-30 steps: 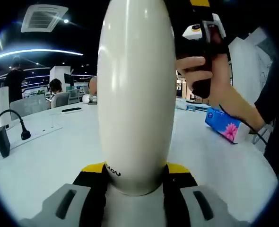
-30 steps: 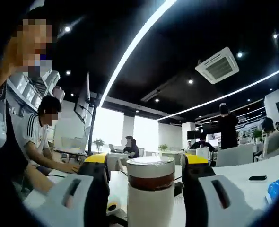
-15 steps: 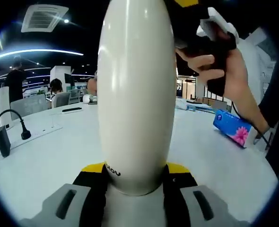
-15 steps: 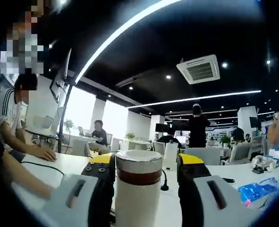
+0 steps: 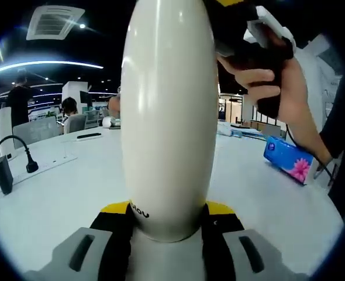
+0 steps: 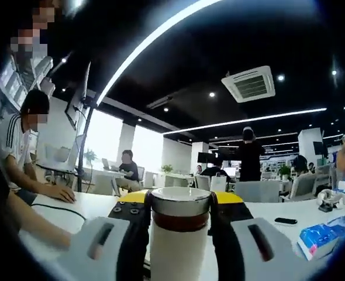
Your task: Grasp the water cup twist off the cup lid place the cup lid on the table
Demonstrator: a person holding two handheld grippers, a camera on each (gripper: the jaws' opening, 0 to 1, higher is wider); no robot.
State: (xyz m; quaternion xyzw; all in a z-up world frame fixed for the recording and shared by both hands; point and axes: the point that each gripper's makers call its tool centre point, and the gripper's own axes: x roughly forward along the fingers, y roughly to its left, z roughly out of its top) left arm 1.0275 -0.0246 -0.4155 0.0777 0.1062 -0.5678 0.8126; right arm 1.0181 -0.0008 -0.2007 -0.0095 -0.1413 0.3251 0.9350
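1. The left gripper [image 5: 168,225] pinches the tall cream-white water cup [image 5: 168,111], upright at centre.
2. The right gripper [image 6: 180,205] clamps the silver-rimmed white cup lid [image 6: 180,202] at 6 o'clock.
3. A blue tissue pack [image 5: 288,158] lies on the white table [image 5: 55,193] at 3 o'clock.

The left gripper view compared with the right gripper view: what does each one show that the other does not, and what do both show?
The left gripper view alone shows the cup's smooth white body, clamped low between its jaws, a black power adapter and the person's hand around the other hand-held gripper. The right gripper view alone shows the cup lid with its brown band, gripped between its jaws, and a seated person in a striped shirt. Both show the white table, the blue tissue pack and ceiling lights.
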